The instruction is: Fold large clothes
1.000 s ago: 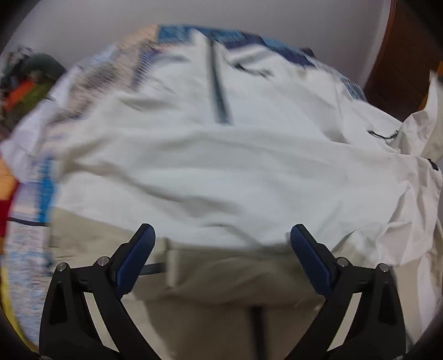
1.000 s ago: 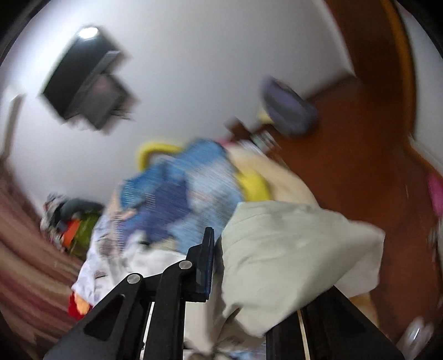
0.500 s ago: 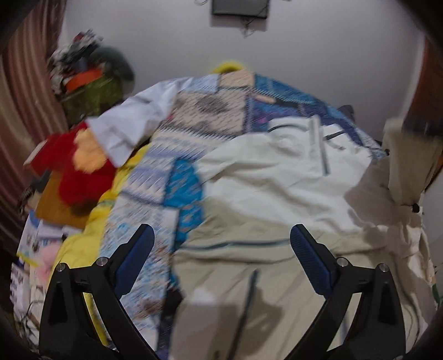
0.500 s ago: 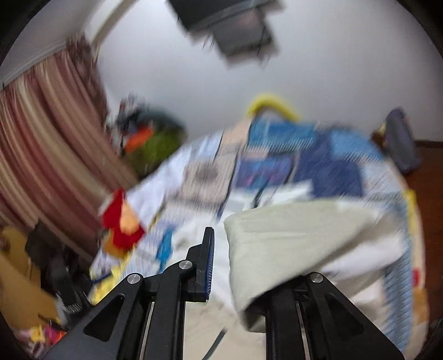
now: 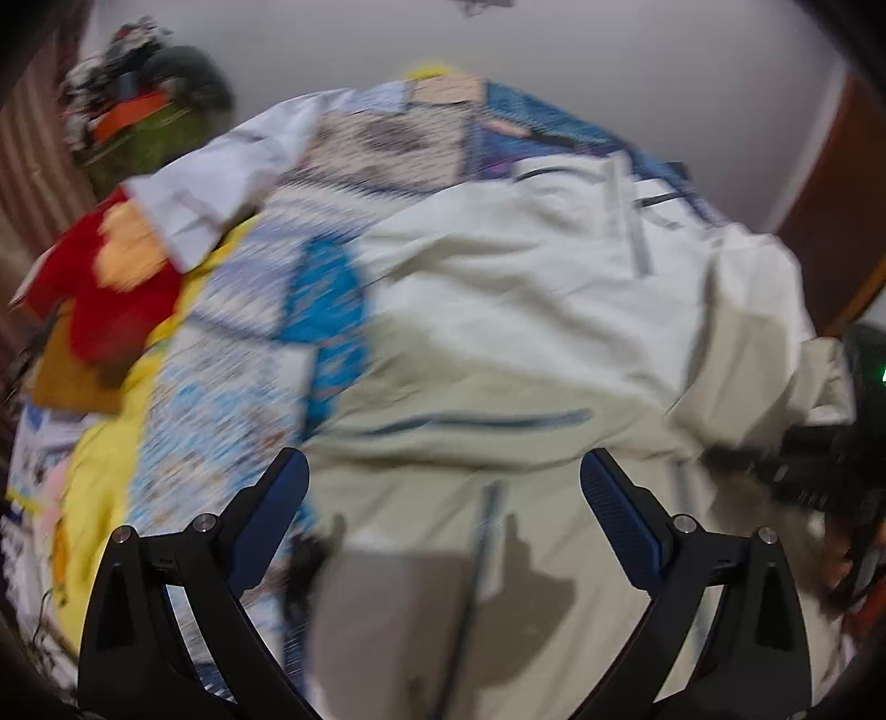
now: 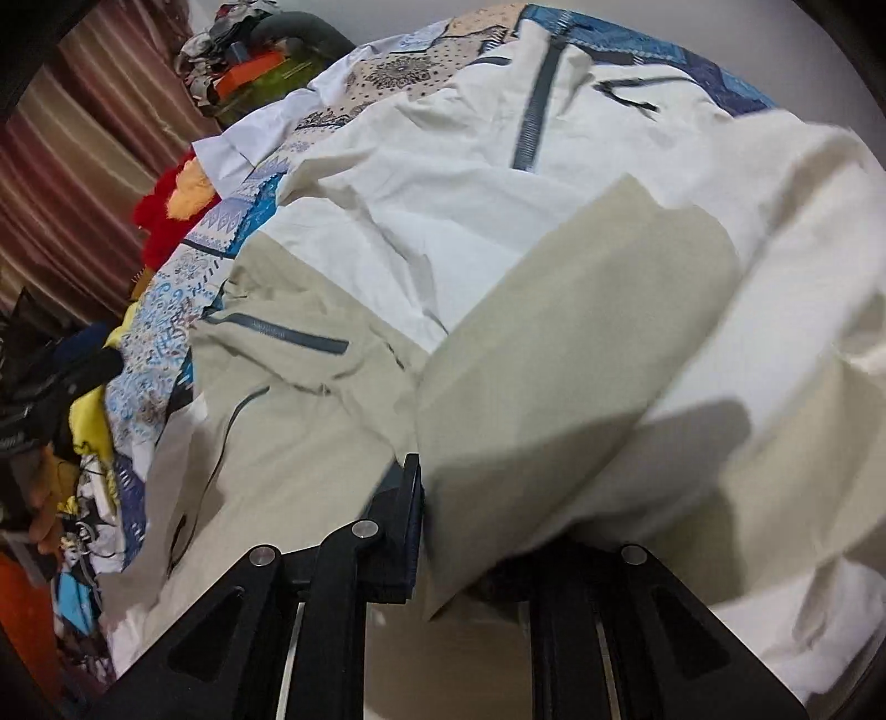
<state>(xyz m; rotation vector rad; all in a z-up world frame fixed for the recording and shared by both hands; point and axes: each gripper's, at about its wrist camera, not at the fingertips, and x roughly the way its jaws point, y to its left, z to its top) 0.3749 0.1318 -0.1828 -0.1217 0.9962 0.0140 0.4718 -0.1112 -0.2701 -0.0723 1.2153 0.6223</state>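
A large white and beige jacket (image 5: 526, 310) with blue-grey zips lies spread on a patchwork bedspread (image 5: 232, 376). My left gripper (image 5: 443, 498) is open and empty, hovering over the jacket's beige lower part. My right gripper (image 6: 465, 531) is shut on a beige sleeve (image 6: 554, 343) of the jacket and holds it folded over the jacket body (image 6: 421, 183). The right gripper also shows at the right edge of the left wrist view (image 5: 819, 471), holding the cloth.
A red and orange plush toy (image 5: 105, 299) and a white cloth (image 5: 221, 188) lie on the bed's left. A heap of clothes (image 6: 249, 50) sits at the far left by a striped curtain (image 6: 61, 183). A wooden door (image 5: 830, 221) stands on the right.
My right gripper has swung down from pointing at the wall, carrying the sleeve across over the jacket body. My left gripper has drawn back from the jacket and stays open.
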